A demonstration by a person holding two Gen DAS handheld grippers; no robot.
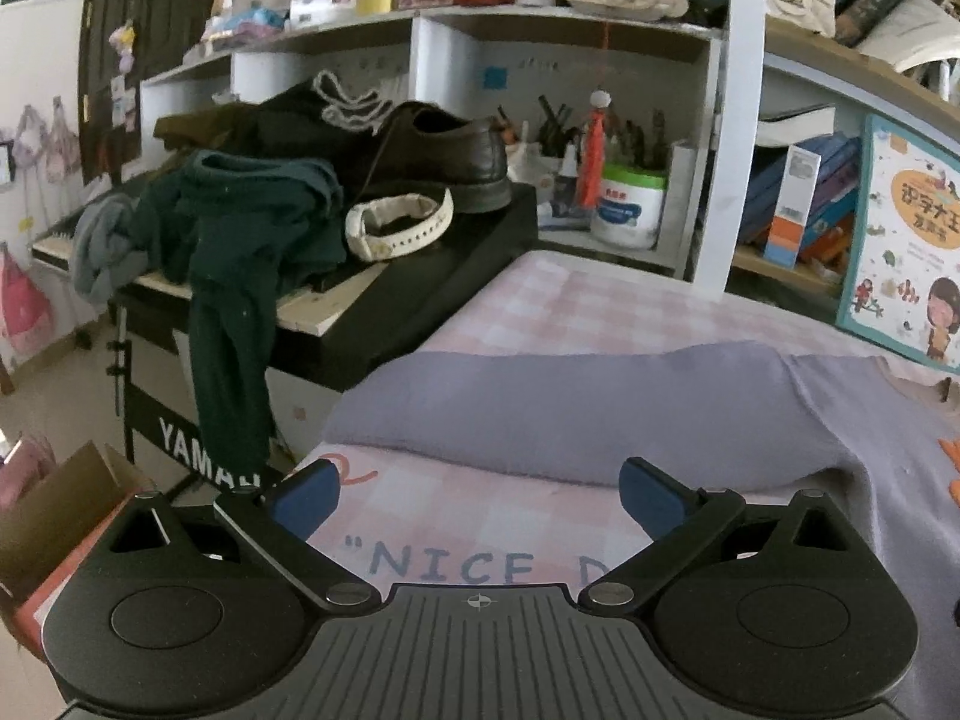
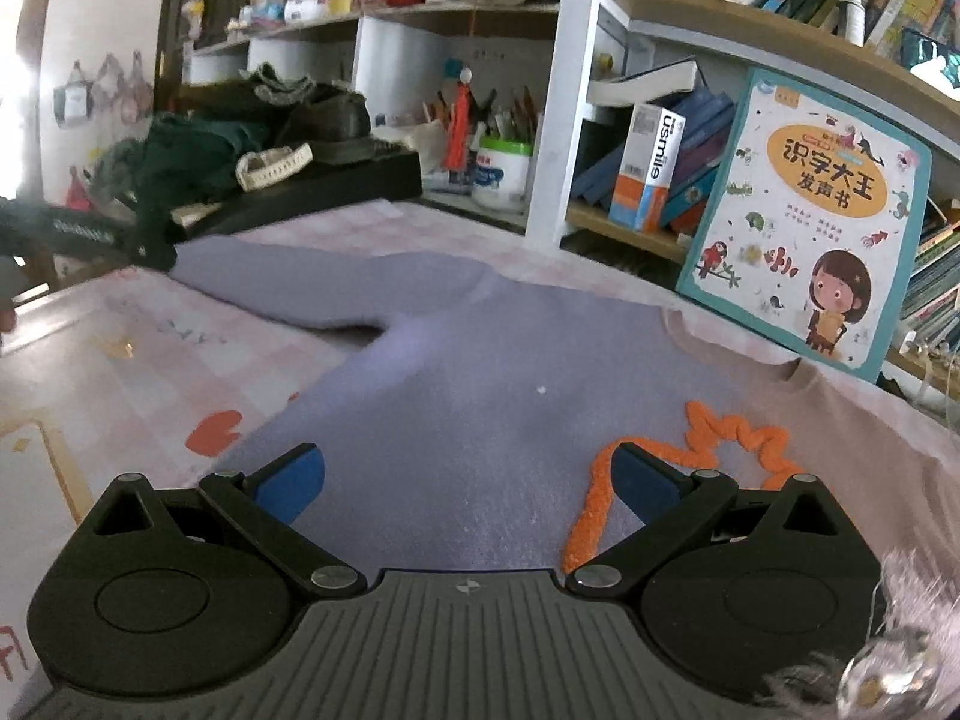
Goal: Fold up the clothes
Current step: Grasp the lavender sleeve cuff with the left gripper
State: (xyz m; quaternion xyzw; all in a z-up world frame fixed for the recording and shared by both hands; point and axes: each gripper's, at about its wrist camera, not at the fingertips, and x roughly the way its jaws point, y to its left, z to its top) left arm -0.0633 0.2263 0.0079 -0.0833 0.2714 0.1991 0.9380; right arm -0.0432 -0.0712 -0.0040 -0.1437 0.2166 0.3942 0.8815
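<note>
A lavender sweater (image 2: 480, 396) with an orange squiggle (image 2: 738, 438) lies flat on the pink checked table cover (image 2: 120, 372). Its left sleeve (image 1: 570, 408) stretches out sideways across the table. My left gripper (image 1: 480, 498) is open and empty, just in front of that sleeve, over the printed words on the cover. My right gripper (image 2: 468, 486) is open and empty, hovering over the sweater's body, its right finger by the orange squiggle.
A black Yamaha keyboard (image 1: 420, 300) stands left of the table with dark green clothes (image 1: 240, 240), a black shoe (image 1: 444, 156) and a white band (image 1: 396, 228) on it. Bookshelves and a children's book (image 2: 810, 228) line the back edge. A cardboard box (image 1: 54, 516) sits low left.
</note>
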